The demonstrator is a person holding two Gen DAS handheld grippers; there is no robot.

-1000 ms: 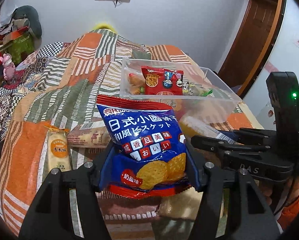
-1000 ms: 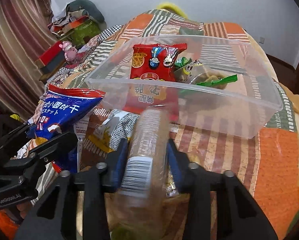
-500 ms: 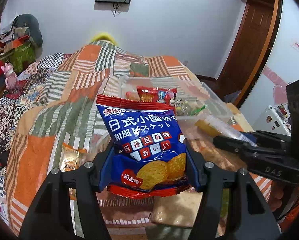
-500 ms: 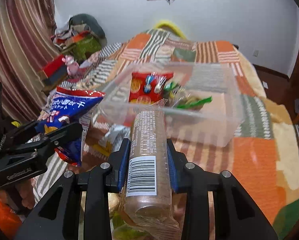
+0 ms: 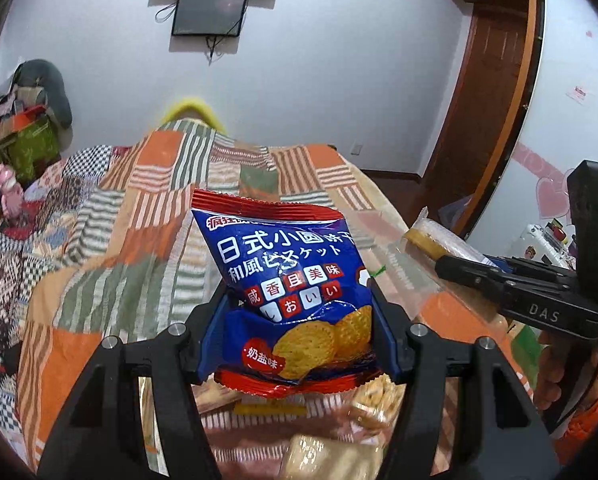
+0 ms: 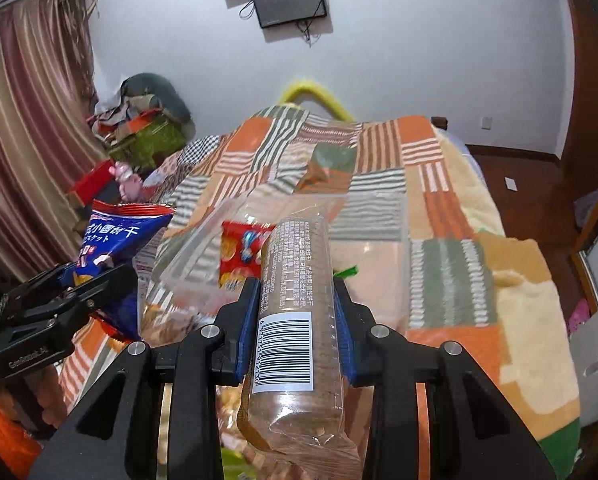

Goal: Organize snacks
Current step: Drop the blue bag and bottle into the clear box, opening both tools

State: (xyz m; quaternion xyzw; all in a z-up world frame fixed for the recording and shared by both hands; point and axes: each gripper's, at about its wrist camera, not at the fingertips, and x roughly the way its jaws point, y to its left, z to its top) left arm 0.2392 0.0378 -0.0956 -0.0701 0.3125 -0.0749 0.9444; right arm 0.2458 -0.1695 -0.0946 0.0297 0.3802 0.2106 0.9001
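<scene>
Left wrist view: my left gripper (image 5: 299, 320) clamped on blue biscuit bag (image 5: 287, 284), pads pinching lower sides so bag stands upright, label facing camera. Right gripper (image 6: 295, 320) squeezing biscuit roll (image 6: 295, 304) mid-length, barcode up, roll pointing 12 o'clock toward clear bin (image 6: 283, 256). Bin sits on patchwork quilt (image 6: 439, 208), red snack pack (image 6: 239, 256) already inside. Both packs held aloft, likely for drop into bin. Loose snacks (image 5: 371, 400) at 6 o'clock below.
</scene>
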